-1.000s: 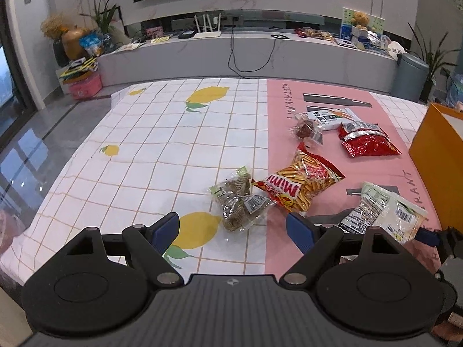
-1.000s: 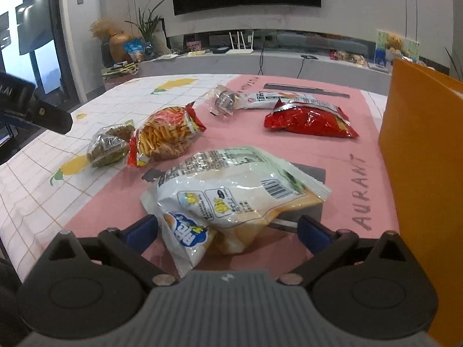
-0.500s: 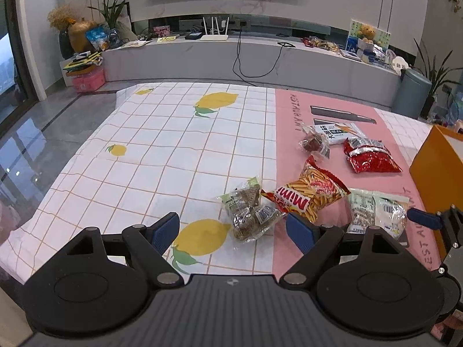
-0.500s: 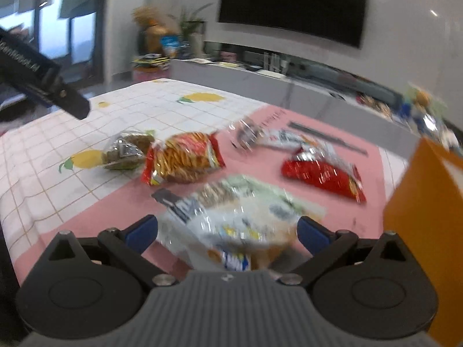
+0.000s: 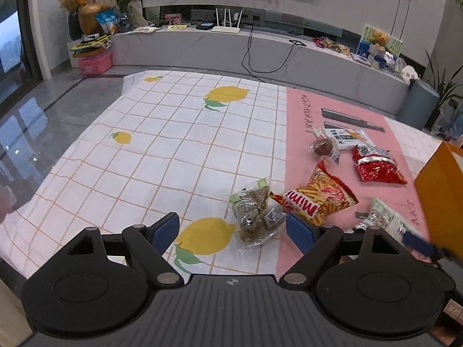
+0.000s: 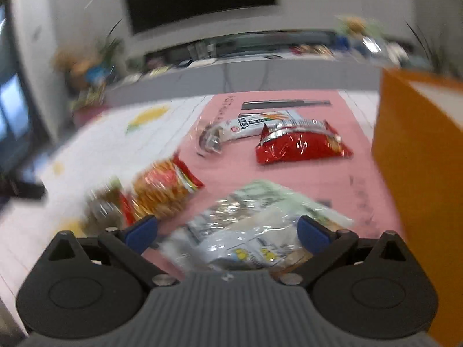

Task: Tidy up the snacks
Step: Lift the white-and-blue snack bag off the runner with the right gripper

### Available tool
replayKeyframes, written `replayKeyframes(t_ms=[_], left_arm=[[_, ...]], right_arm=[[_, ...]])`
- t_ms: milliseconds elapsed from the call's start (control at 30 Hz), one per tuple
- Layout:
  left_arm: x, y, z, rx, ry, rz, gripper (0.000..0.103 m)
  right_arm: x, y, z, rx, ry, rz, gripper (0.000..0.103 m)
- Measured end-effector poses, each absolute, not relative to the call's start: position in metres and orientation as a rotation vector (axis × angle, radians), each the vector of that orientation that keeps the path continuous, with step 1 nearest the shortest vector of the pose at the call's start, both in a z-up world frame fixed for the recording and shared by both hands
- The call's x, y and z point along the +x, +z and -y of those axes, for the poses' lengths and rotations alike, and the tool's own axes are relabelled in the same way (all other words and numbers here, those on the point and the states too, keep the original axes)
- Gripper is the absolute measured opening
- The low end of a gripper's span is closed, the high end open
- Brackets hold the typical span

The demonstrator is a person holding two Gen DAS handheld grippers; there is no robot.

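Several snack packs lie on a pink mat point(image 5: 301, 121). My left gripper point(image 5: 231, 230) hovers open and holds nothing, just short of a clear packet of brown snacks point(image 5: 254, 214). An orange Mimi bag point(image 5: 315, 196) lies right of that packet. Farther back are a red bag point(image 5: 376, 167), a white packet point(image 5: 344, 137) and a round brown snack point(image 5: 322, 147). My right gripper point(image 6: 227, 231) is open, with a white-and-green bag point(image 6: 251, 231) lying between its fingers on the mat. That view is blurred. The same bag point(image 5: 387, 219) shows in the left wrist view.
An orange box point(image 6: 419, 159) stands at the right edge, close to the white-and-green bag, and shows again as the orange box point(image 5: 442, 202). The white lemon-print cloth point(image 5: 179, 144) covers the left of the table. A grey TV bench point(image 5: 260, 55) runs behind.
My left gripper has drawn back from the snacks, which now look smaller. My right gripper has swung and tipped over the white-and-green bag, so its view is blurred. Both stay open.
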State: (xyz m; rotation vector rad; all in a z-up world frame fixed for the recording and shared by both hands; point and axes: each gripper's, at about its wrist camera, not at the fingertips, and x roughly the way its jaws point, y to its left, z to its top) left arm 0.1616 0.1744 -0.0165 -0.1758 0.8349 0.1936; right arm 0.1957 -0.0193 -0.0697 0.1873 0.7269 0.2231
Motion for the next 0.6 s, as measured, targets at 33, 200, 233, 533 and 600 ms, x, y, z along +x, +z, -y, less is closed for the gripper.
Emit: replayKeyframes(t_ms=[33, 200, 233, 533, 600], left_arm=[[0.161, -0.016, -0.175, -0.183, 0.189, -0.832, 0.098], [0.159, -0.016, -0.176, -0.202, 0.183, -0.834, 0.098], [0.159, -0.017, -0.178, -0.209, 0.183, -0.838, 0.098], [0.158, -0.013, -0.185, -0.263, 0.161, -0.835, 0.098], [0.157, -0.013, -0.185, -0.267, 0.156, -0.834, 0.098]], right_arm=[[0.195, -0.067, 0.017, 0.212, 0.172, -0.738, 0.100], [0.201, -0.065, 0.012, 0.352, -0.105, -0.751, 0.100], [0.204, -0.066, 0.014, 0.390, -0.149, -0.752, 0.100], [0.214, -0.085, 0.011, 0.320, -0.225, -0.770, 0.082], [0.211, -0.085, 0.011, 0.257, -0.192, -0.746, 0.061]])
